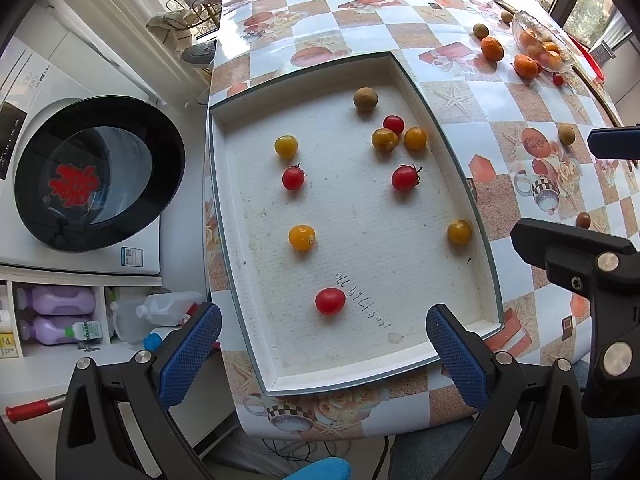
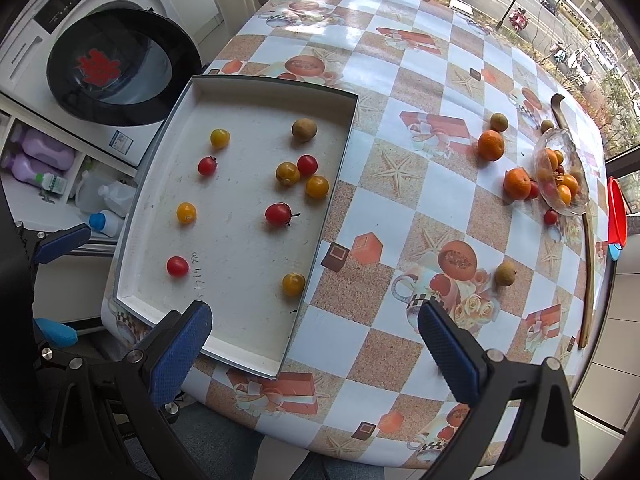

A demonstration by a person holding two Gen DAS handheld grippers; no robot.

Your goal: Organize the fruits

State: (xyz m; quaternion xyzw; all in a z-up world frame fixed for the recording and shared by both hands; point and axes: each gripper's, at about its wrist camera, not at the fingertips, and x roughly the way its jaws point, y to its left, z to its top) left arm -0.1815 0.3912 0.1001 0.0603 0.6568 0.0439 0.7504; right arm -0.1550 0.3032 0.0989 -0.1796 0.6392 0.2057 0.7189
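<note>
Ten small round fruits lie loose in the white tray (image 1: 240,216), left wrist view: four red cherry tomatoes, among them one nearest the camera (image 1: 330,301) and one with a green stem (image 1: 405,177); five yellow-orange ones, one (image 1: 459,231) against the tray's right wall; one dull brown longan (image 1: 365,99) near the far wall. Tray: rectangular, shallow, raised rim, matte fibrous floor with handwritten marks, resting on the counter (image 1: 452,92), which is covered in glossy checked oilcloth printed with starfish and teacups. Left claw (image 1: 323,344): jaws wide apart, empty, touching nothing, blue knurled pads (image 1: 188,356) on black arms, hovering over the tray's near end. Right claw's black body (image 1: 592,264) shows at the right edge.

Right wrist view: same tray (image 2: 340,98) at left, fruits scattered as listed. On the counter (image 2: 380,220) well apart from the tray: two mandarins (image 2: 491,145) (image 2: 517,184), a clear glass dish (image 2: 560,176) holding more orange fruit, a red tomato (image 2: 551,217) just beside it, and three longans, one (image 2: 505,273) on its own nearer the camera. Right claw (image 2: 315,350): jaws wide apart, empty, above the tray's near right corner and bare counter.
</note>
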